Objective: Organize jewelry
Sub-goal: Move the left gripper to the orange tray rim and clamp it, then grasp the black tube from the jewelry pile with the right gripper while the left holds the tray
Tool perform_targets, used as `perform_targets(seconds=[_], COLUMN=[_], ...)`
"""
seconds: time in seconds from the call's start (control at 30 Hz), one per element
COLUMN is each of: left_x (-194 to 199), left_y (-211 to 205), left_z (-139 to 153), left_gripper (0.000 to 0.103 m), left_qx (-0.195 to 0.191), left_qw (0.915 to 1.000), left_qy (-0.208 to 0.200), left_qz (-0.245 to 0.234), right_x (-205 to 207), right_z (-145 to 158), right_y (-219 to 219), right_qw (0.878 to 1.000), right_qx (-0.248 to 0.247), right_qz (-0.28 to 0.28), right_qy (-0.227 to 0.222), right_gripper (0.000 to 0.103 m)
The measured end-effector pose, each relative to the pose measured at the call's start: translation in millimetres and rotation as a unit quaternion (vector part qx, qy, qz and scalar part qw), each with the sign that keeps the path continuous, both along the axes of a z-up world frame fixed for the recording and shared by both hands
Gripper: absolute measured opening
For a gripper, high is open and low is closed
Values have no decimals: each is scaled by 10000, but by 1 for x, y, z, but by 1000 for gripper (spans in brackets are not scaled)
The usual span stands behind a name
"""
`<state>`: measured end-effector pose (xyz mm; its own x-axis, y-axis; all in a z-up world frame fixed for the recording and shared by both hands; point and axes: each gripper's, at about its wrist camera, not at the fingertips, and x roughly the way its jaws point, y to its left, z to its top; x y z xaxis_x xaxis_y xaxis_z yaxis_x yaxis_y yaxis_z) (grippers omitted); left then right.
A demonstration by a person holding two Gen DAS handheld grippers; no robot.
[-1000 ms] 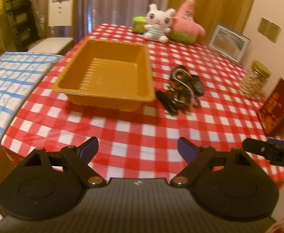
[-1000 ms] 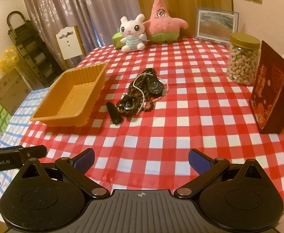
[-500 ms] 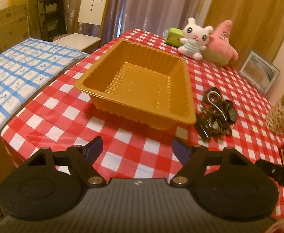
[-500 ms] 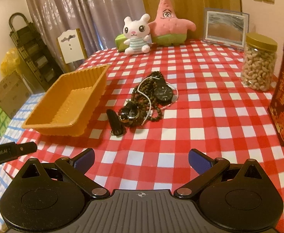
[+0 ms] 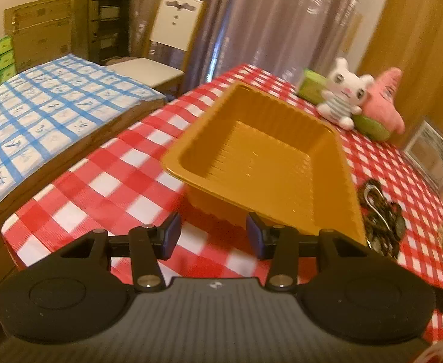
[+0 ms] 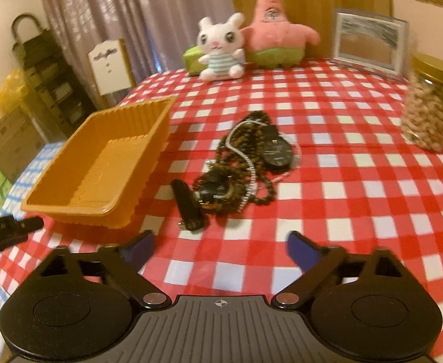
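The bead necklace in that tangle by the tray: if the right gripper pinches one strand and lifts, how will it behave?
Probably floppy: the bead necklace lies in loose loops. It likely drags neighbours along, since it overlaps the black watch and a pale chain. Round beads may slip between the pads of the right gripper, whose jaws are closing on nothing.

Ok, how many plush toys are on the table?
2. A white bunny plush and a pink starfish plush sit side by side at the table's far edge, by a green box. None appear hidden.
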<state>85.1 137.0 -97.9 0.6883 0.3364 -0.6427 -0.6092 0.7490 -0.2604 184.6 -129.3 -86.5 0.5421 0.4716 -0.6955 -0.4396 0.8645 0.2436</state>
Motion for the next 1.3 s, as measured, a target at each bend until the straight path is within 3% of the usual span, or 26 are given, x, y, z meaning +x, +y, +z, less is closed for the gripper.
perform_targets(seconds=[0.17, 0.57, 0.6, 0.67, 0.77, 1.2, 1.3], left_x=[-1, 2, 4, 7, 15, 53, 62], left_y=[18, 59, 61, 65, 71, 89, 91], left_z=[-3, -5, -5, -6, -10, -29, -32], left_gripper=[43, 50, 51, 51, 51, 49, 43], left_qx=[23, -511, -482, -410, -405, -242, -247], left_qw=[9993, 9908, 9913, 9923, 9934, 9956, 9957], left_qy=[-188, -1015, -996, -922, -863, -868, -878], left_qz=[315, 729, 718, 716, 645, 253, 127], right_x=[6, 18, 18, 18, 18, 31, 33], right_z=[-9, -20, -19, -17, -16, -25, -28], right_y=[17, 39, 40, 44, 52, 68, 72], right_qw=[9999, 9995, 9994, 9993, 9989, 9984, 9986], right_qx=[-7, -53, -28, 15, -19, -29, -57], right_qz=[128, 247, 274, 359, 460, 557, 527], right_qy=[86, 206, 196, 112, -68, -66, -53], right_gripper=[80, 78, 76, 62, 54, 53, 53])
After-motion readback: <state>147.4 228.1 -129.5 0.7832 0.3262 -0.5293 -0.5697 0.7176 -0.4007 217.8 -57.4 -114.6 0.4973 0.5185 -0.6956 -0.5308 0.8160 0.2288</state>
